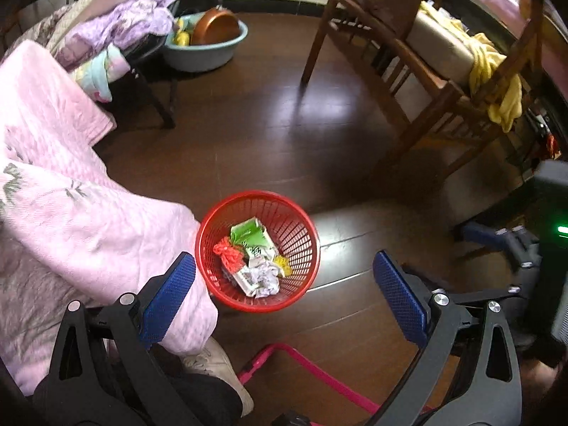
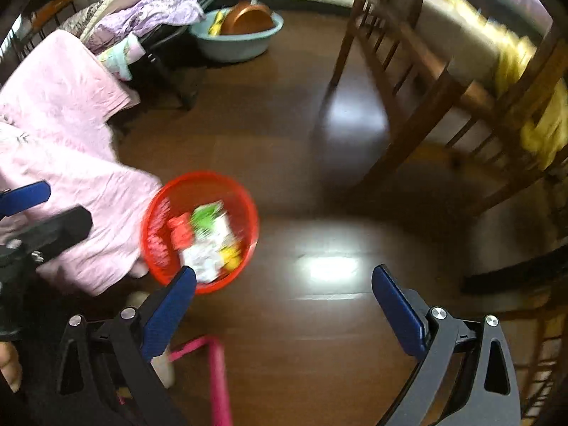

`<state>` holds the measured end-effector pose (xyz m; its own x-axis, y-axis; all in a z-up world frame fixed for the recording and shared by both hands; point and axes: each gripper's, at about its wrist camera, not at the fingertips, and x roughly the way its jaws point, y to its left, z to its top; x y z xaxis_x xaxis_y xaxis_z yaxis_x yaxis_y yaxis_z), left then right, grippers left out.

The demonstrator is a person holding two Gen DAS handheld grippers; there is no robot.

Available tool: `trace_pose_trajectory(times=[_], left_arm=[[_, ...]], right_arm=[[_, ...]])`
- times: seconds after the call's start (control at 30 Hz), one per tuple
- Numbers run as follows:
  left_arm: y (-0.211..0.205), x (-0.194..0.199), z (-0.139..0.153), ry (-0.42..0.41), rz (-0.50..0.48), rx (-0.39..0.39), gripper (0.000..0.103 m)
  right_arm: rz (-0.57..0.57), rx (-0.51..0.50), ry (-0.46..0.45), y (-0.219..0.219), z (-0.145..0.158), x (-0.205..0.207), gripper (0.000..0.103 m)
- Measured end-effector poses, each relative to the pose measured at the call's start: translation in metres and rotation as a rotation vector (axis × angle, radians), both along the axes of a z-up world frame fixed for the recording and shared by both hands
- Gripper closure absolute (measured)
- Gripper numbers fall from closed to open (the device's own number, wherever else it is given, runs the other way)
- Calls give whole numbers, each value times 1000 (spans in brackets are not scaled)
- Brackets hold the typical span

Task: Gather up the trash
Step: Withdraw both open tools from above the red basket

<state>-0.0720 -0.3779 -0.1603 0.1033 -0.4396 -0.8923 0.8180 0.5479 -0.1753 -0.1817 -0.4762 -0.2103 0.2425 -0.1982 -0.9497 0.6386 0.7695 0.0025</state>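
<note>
Standing on the dark wooden floor (image 1: 269, 135), a red mesh wastebasket (image 1: 258, 250) sits just beside the hanging edge of a pink quilted blanket (image 1: 71, 213) that fills the left of both wrist views. Inside the basket lie a green-and-white carton (image 1: 252, 238), a red knotted scrap (image 1: 229, 254), crumpled white paper (image 1: 264, 278) and a bit of yellow wrapper (image 1: 284, 262), all resting at the bottom, well below the rim.

The left hand-held gripper (image 1: 284, 284) hangs above the basket with its blue-padded fingers (image 1: 170, 301) spread wide and nothing between them. Below it, a pale shoe (image 1: 213, 365) shows under the blanket's edge, next to a pink metal frame (image 1: 301, 365) on the floor.

The right hand-held gripper (image 2: 284, 294) is likewise wide apart and empty; its view is blurred, with the basket just off its left fingertip.

Farther back, a light blue basin (image 1: 209, 49) holding a copper-coloured pan (image 1: 214, 28) stands on the floor near a heap of lilac bedding (image 1: 131, 17). To the right, a wooden chair (image 1: 408, 81) with a pale cushion carries a yellow cloth (image 1: 497, 81) draped over its side.
</note>
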Motion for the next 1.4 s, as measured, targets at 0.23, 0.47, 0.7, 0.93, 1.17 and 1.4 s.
trace_pose_trajectory(times=[0.23,0.47,0.7,0.93,1.17,1.4], left_arm=[[2,-20,-2,9,1,-20,7],[8,-30,-2,-46,-15,6,7],[10,-23,-8,-46,25,52,7],[4,-22,-20,-64,35,138,7],[8,-11,-21,-29,70,122,7],[17,-12,-11,-71,57,103,7]], right_arm=[[30,80,12,7,-37,5,6],[81,82,13,17,-56,4,6],[104,42,16,24,-54,4,6],[72,10,-21,16,-28,-4,6],[71,-15,10,22,-8,-1,6],[62,-3,50,32,1,2,6]])
